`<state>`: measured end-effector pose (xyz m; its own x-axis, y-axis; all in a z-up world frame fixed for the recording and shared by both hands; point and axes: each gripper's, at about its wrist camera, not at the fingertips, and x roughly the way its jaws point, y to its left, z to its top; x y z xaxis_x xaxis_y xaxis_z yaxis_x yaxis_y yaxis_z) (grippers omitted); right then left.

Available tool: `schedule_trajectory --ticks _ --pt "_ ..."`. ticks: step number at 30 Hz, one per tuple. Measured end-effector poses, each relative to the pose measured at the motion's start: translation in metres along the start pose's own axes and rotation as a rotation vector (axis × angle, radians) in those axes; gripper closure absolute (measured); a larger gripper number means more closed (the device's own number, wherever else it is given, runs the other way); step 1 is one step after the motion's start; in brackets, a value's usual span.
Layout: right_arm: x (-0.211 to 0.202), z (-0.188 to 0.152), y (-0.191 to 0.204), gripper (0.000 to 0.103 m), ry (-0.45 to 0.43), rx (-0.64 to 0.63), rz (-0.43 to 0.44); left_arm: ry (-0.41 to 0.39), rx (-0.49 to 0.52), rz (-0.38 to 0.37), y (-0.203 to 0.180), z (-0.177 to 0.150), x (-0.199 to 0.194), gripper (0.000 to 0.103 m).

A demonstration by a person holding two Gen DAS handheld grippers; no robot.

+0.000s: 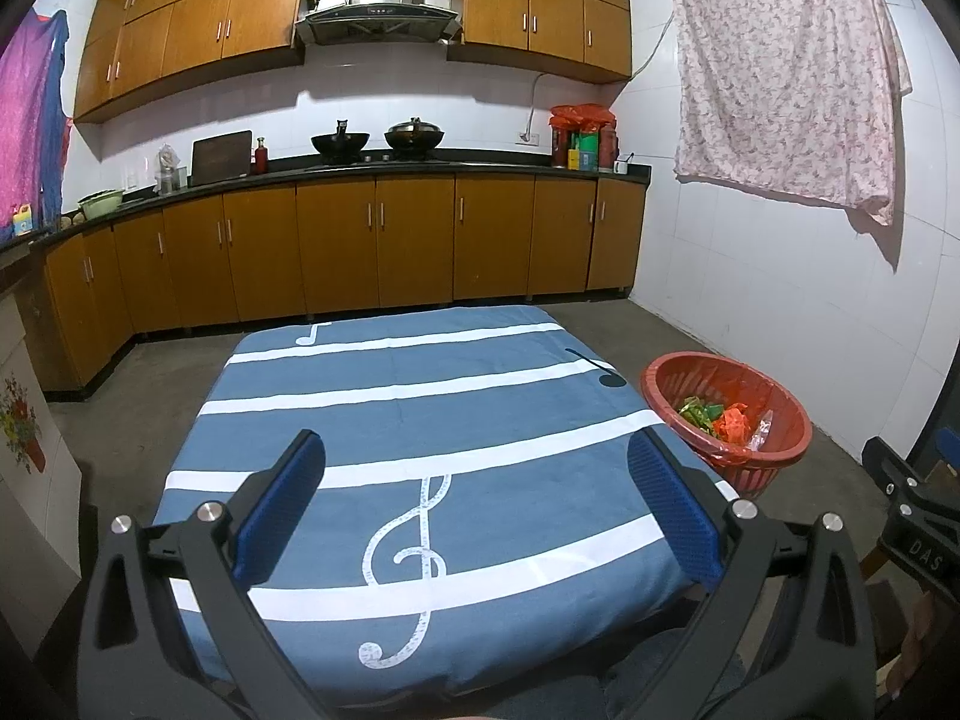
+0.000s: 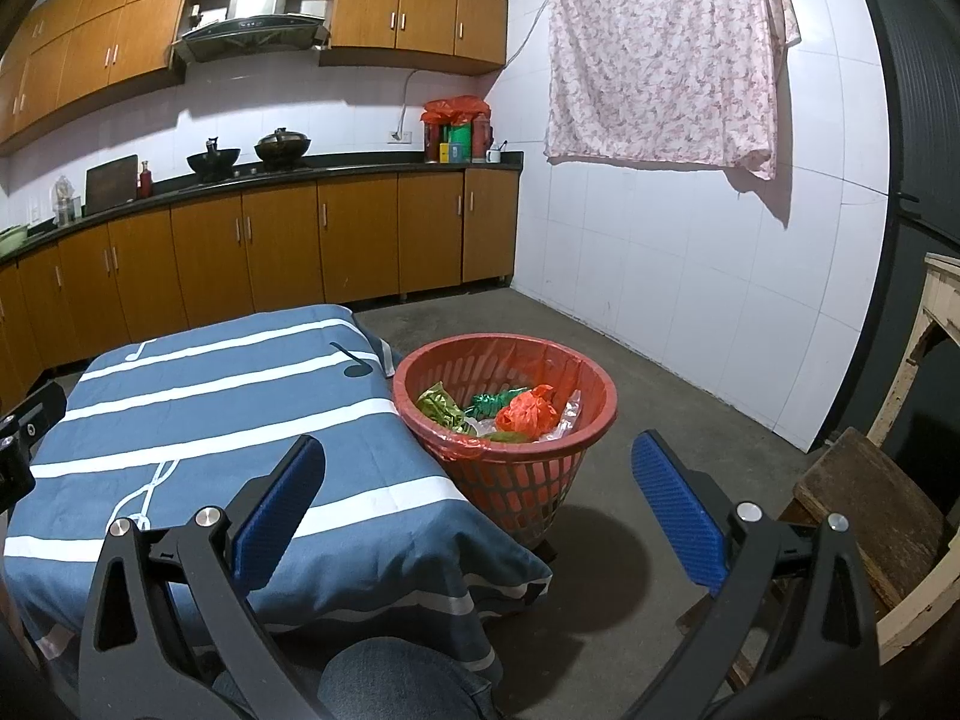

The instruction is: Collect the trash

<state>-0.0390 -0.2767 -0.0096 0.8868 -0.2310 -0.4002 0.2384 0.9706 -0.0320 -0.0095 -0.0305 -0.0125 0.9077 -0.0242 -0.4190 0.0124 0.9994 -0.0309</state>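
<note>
**Two open grippers above a cleared table, trash in one red basket**

Nearest the cameras are two hand-held grippers, each with two blue-padded fingers spread wide apart and holding nothing. From its own camera, the left gripper hovers over a table draped in one blue cloth with white stripes, a white treble clef and two music notes. No loose items lie on the cloth. The right gripper hangs off the table's right edge, above the concrete floor, with one finger pad over the cloth's corner and the other over the floor. A denim-covered knee of the seated person shows at the bottom of the right view. One worn wooden stool stands at the right.

Just beside the table's right side, touching the hanging cloth, stands one red plastic basket lined with a red bag. Inside it sit the collected scraps: one orange crumpled bag, green wrappers and some clear plastic; an exact count is unclear.

Farther back, one run of wooden cabinets lines the wall under a dark counter carrying two black woks. One range hood hangs above them. One floral sheet hangs on the white tiled wall to the right.
</note>
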Motion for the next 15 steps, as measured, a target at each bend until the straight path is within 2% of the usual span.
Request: schedule_trajectory --ticks 15 --pt "-0.0008 -0.0022 -0.0009 0.002 0.001 0.0 0.0 0.001 0.001 0.001 -0.0005 -0.0002 0.0004 0.004"
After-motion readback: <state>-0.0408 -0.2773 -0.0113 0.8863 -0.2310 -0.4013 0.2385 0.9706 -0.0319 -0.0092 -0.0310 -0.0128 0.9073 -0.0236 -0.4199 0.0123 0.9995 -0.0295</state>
